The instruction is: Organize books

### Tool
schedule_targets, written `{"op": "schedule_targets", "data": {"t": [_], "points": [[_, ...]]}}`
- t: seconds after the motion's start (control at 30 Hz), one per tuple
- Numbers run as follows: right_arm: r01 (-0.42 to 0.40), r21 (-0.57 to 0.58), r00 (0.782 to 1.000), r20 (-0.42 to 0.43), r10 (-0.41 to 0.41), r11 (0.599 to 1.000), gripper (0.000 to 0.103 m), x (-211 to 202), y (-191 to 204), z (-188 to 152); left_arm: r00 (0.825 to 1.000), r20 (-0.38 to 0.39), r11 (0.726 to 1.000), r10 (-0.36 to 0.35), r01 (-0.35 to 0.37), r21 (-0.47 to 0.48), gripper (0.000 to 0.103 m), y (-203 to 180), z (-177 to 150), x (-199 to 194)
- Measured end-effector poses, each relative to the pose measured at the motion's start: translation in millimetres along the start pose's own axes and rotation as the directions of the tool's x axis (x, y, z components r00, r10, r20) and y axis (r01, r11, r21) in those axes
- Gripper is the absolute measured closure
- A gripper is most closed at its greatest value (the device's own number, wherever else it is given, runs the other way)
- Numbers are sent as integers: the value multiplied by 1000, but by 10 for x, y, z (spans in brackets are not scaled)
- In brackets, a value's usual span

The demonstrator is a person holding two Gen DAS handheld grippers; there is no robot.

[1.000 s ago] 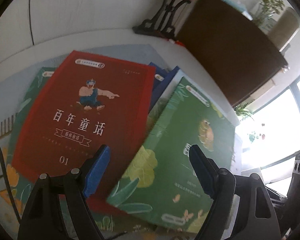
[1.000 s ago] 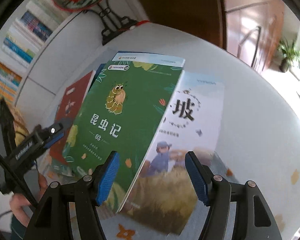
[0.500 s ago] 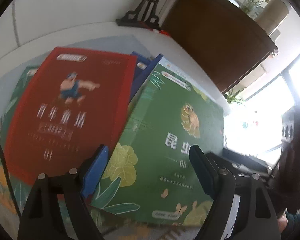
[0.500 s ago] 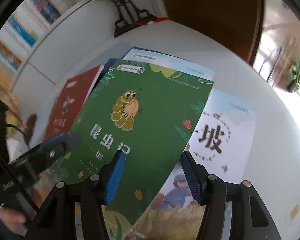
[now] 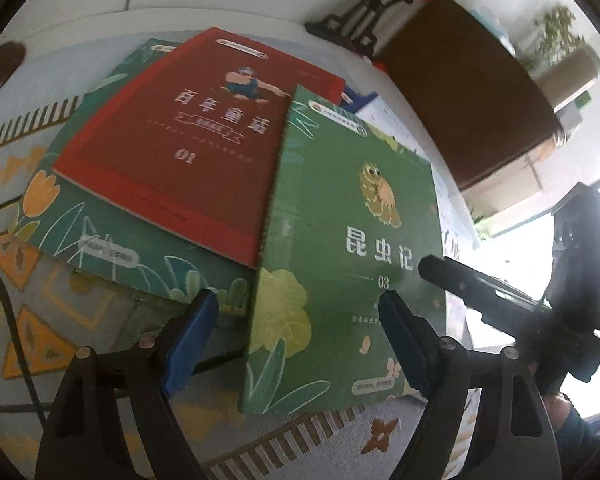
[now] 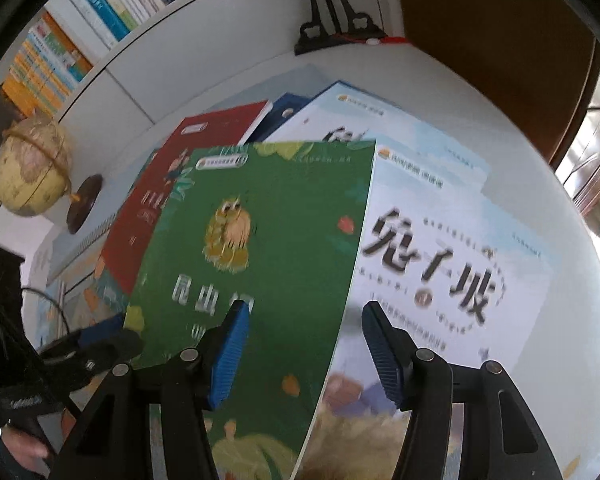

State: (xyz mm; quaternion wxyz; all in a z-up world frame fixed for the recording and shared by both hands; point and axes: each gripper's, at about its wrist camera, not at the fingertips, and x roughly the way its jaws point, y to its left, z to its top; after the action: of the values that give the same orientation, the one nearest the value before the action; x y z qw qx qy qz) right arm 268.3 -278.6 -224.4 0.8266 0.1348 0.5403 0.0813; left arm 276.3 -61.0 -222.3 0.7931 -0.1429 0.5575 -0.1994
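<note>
1. A white table (image 6: 479, 112) is carrying a patterned mat (image 5: 80, 312) and a loose spread of overlapping books.
2. A pale blue book (image 6: 451, 248) is lying flat, partly under the green insect book (image 6: 268, 264), which is resting on top of the spread.
3. A red book (image 5: 188, 136) is lying to the left of the green one, overlapping a dark green book (image 5: 112, 240) beneath it.
4. The right gripper (image 6: 300, 344) is hovering over the green book's right edge, its jaws having just been closing, now half open, pressing nothing.
5. The left gripper (image 5: 296, 336) is hanging wide open above the green book's left edge, holding nothing.
6. A globe (image 6: 32, 172) is standing at the table's far left.
</note>
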Motion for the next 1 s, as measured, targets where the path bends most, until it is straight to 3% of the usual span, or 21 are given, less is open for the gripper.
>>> {"op": "schedule_targets", "data": {"t": [0.1, 0.2, 0.3, 0.37, 0.4, 0.43, 0.53, 0.6, 0.63, 0.7, 0.73, 0.77, 0.83, 0.9, 1.0], "points": [[-28, -7, 1000, -5, 28, 1000, 44, 1, 49, -78, 998, -26, 998, -57, 57, -2, 23, -105, 22, 82], [-9, 1, 1000, 4, 9, 1000, 43, 6, 57, -81, 994, 2, 994, -108, 108, 4, 23, -195, 36, -53], [-62, 53, 998, 12, 61, 997, 43, -18, -78, -70, 940, 68, 942, -335, 335, 11, 24, -274, 54, -403], [-130, 111, 992, 19, 129, 985, 41, -24, -189, -57, 912, 58, 914, -405, 405, 8, 24, -307, 79, -436], [-152, 131, 988, 23, 150, 980, 38, -27, -219, -59, 908, 54, 909, -416, 416, 0, 24, -312, 85, -404], [-176, 155, 984, 29, 174, 972, 37, -25, -251, -58, 915, 55, 916, -401, 402, -7, 25, -312, 90, -336], [-204, 182, 979, 36, 200, 962, 32, -17, -265, -45, 949, 14, 948, -314, 314, -56, 43, -251, 77, 61], [-210, 191, 978, 36, 207, 959, 31, -13, -257, -38, 949, -9, 942, -314, 311, -125, 53, -182, 60, 304], [-217, 199, 976, 35, 214, 956, 31, -6, -260, -28, 932, 18, 917, -362, 359, -172, 61, -133, 52, 340], [-241, 225, 970, 33, 239, 944, 31, -1, -299, -12, 898, 20, 867, -441, 431, -251, 63, -90, 65, 384], [-254, 239, 967, 30, 254, 937, 31, -2, -327, -10, 859, 40, 819, -510, 499, -284, 67, -70, 78, 375], [-264, 259, 963, 26, 266, 929, 31, -5, -370, -9, 833, 44, 786, -552, 537, -305, 73, -48, 91, 371], [-296, 291, 952, 13, 306, 910, 31, -19, -453, -21, 761, 65, 698, -646, 623, -352, 75, -31, 123, 357], [-396, 369, 904, -2, 427, 841, 30, 11, -567, -79, 732, 75, 662, -677, 650, -374, 76, -53, 130, 344], [-463, 464, 863, 40, 504, 756, 23, -9, -772, -238, 685, 94, 592, -723, 683, -428, 76, -46, 169, 415]]}}
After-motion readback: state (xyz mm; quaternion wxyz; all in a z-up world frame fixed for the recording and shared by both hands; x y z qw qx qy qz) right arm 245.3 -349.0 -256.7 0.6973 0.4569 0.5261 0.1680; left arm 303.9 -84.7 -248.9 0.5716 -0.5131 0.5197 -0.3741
